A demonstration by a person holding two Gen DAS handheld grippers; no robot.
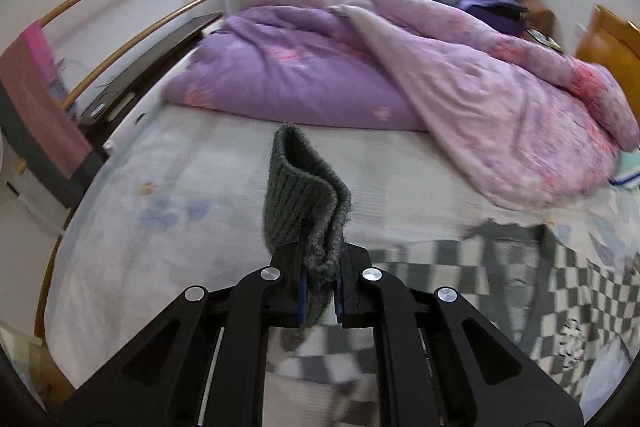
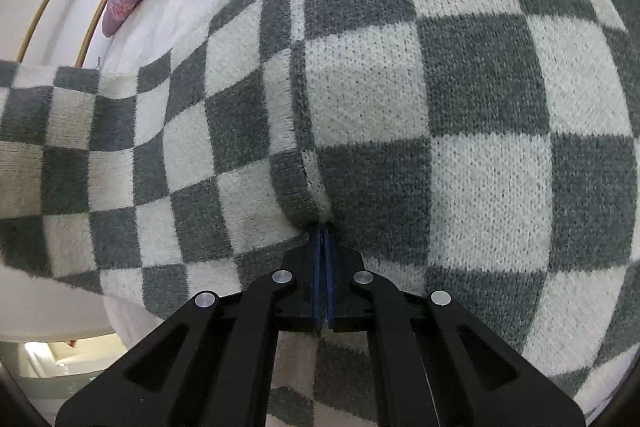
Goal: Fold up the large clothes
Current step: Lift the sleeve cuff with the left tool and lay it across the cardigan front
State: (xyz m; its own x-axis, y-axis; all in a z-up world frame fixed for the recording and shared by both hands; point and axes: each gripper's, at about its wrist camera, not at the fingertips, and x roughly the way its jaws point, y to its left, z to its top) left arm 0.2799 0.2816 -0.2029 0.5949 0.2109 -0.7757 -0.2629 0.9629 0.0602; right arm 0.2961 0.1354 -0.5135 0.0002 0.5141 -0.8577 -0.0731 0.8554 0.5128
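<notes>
Left gripper (image 1: 320, 291) is clamped on the grey ribbed knit cuff (image 1: 304, 203) of the grey-and-white checkered knit sweater (image 2: 400, 87), cuff standing up centre frame. The sweater's body lies on the pale bed sheet (image 1: 160, 187), lower right of the left view, below the purple floral duvet (image 1: 300, 67). Right gripper (image 2: 323, 231), jaws pressed together, pinches a ridge of checkered knit at lower centre. Best now, I'd judge: carry the sleeve flat across the body, keep the right pinch as anchor, avoid dragging.
</notes>
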